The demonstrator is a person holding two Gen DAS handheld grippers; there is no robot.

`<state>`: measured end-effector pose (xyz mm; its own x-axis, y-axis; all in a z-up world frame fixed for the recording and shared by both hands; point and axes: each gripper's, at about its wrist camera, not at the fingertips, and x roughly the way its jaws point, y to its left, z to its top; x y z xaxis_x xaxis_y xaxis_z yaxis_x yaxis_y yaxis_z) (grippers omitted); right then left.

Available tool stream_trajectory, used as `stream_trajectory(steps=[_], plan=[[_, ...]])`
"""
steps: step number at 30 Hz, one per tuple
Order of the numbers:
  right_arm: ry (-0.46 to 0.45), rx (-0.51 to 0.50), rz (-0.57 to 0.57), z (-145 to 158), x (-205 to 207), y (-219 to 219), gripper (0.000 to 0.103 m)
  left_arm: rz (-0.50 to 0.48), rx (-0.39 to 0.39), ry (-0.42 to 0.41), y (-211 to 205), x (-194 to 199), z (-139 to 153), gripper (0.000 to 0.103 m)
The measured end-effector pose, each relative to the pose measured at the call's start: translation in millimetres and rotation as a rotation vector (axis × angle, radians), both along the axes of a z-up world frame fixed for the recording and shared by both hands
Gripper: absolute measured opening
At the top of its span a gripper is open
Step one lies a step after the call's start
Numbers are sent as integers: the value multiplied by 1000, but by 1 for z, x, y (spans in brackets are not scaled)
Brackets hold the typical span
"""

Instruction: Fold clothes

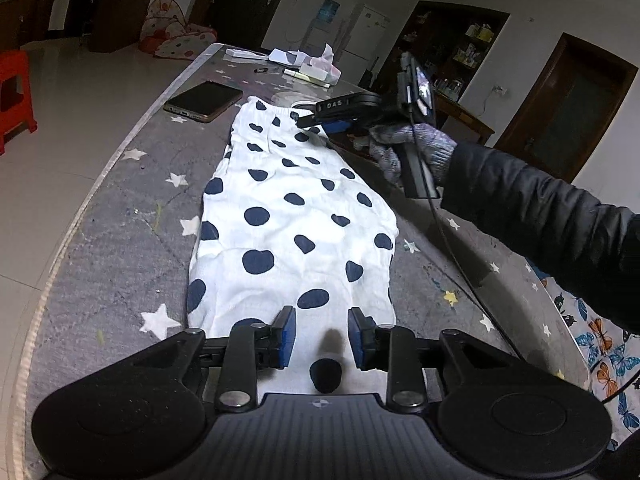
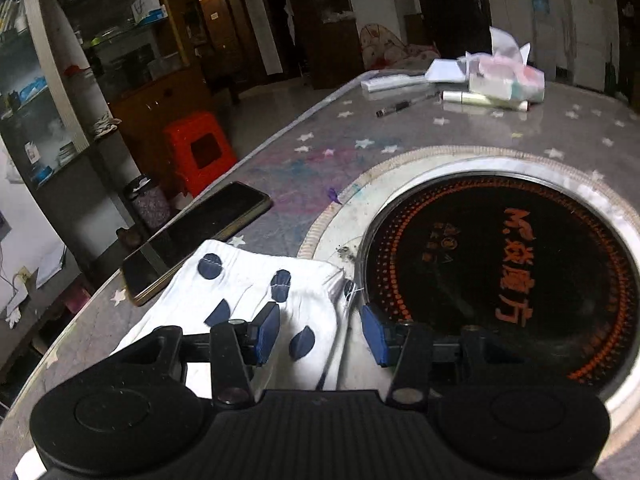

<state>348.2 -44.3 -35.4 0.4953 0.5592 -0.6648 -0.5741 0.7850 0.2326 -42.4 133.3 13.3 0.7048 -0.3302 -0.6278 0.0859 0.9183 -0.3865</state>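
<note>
A white garment with navy polka dots (image 1: 288, 216) lies flat and lengthwise on the grey star-patterned table cover (image 1: 120, 220). My left gripper (image 1: 322, 336) hovers at its near end, jaws apart, with flat cloth showing in the gap and neither blue pad pressing on it. At the far end a gloved hand (image 1: 420, 148) holds my right gripper (image 1: 306, 122) over the gathered waistband. In the right wrist view the waistband corner (image 2: 280, 276) lies under and between the fingers of the right gripper (image 2: 320, 332), which stands open and grips nothing.
A dark phone (image 1: 204, 101) (image 2: 192, 240) lies just left of the waistband. A round induction hob (image 2: 500, 280) is set into the table to the right of it. A tissue pack (image 2: 508, 80), a pen (image 2: 404, 105) and papers sit at the far end. A red stool (image 2: 200, 148) stands on the floor.
</note>
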Motion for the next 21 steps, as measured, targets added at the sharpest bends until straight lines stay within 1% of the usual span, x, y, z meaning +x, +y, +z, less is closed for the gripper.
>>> stream_trajectory(steps=[1,3,4,5,6,8,11,14,16,19,21], plan=[[-3,5,1,-1,1,1,46,1,1,0,0,0,1,33],[-7,12,1,-1,1,2,37,4,2,1,0,-1,2,33],[-8,10,-1,-1,2,2,33,6,1,1,0,-1,3,33],[-10,7,-1,-1,2,3,26,9,-1,2,0,-2,3,33],[-12,3,-1,-1,3,3,21,11,-3,3,1,-2,4,33],[-2,28,-3,1,3,1,13,16,-3,4,0,-3,5,33],[-6,73,-4,9,-2,-4,10,27,3,7,1,-7,6,35],[-25,115,10,23,-13,-7,9,43,5,11,4,-12,7,36],[-41,133,36,35,-25,-7,9,55,4,11,6,-17,8,37],[-62,157,83,56,-44,-7,9,76,13,9,7,-25,10,42],[-70,176,124,71,-64,-7,9,88,18,8,9,-30,10,43]])
